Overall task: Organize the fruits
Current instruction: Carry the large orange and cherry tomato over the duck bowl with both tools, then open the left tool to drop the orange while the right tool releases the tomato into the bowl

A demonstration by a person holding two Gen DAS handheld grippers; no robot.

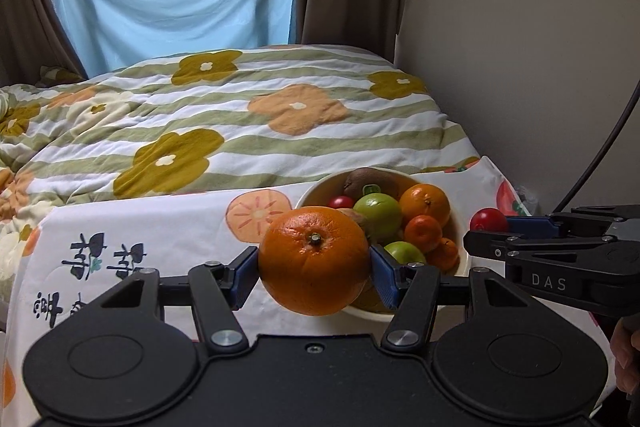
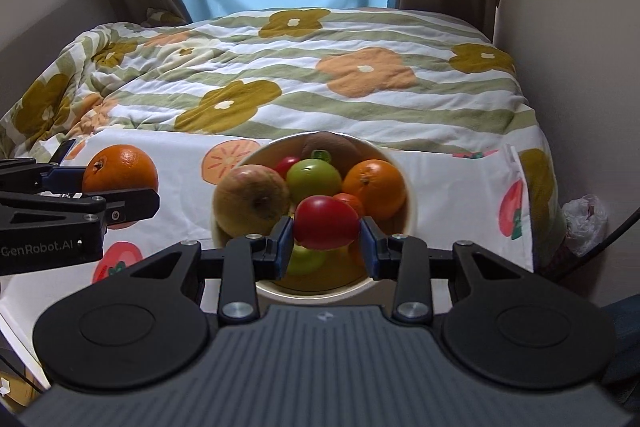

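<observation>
Fruit bowl (image 2: 408, 215) sat on printed tablecloth (image 1: 160, 227), holding apples, oranges, kiwi. Left gripper (image 1: 314, 267) — clamped on large orange (image 1: 314, 261), left of bowl. Right gripper (image 2: 326, 231) — clamped on red tomato (image 2: 326, 225), above bowl.
</observation>
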